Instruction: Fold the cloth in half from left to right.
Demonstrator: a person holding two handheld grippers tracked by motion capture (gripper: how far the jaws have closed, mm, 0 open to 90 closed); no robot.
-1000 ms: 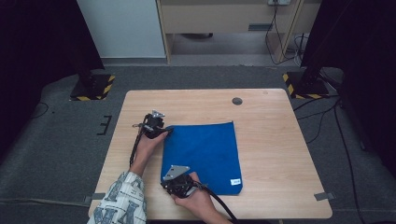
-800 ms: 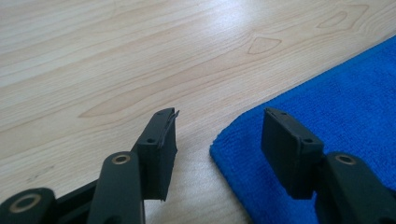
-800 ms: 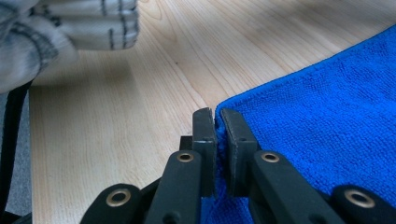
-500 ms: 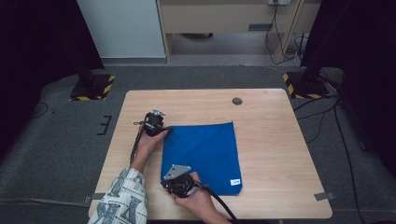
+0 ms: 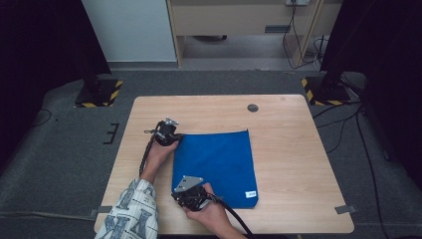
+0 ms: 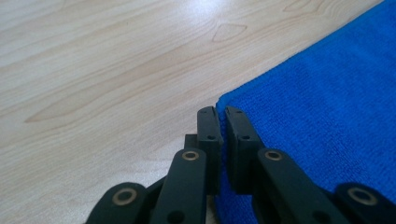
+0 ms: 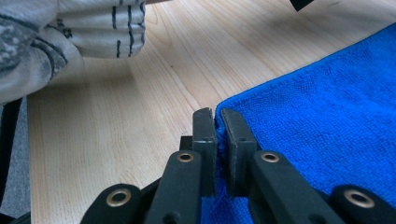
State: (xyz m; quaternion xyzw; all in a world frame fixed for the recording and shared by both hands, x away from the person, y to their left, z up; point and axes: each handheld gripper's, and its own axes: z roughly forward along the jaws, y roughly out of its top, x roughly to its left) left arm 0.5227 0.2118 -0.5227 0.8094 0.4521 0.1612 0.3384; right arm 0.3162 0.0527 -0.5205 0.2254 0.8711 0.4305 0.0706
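A blue cloth (image 5: 219,159) lies flat on the wooden table (image 5: 293,134). My left gripper (image 5: 176,137) is at its far left corner. In the left gripper view the jaws of that gripper (image 6: 220,114) have just been closing and now pinch the cloth's (image 6: 327,102) edge. My right gripper (image 5: 178,190) sits at the near left corner. In the right gripper view the right gripper (image 7: 216,116) is shut on the cloth's (image 7: 327,107) hem.
A small white label (image 5: 251,194) marks the cloth's near right corner. A dark round cable hole (image 5: 253,107) sits in the table's far side. The person's patterned sleeve (image 7: 70,28) lies left of the right gripper. Bare wood surrounds the cloth.
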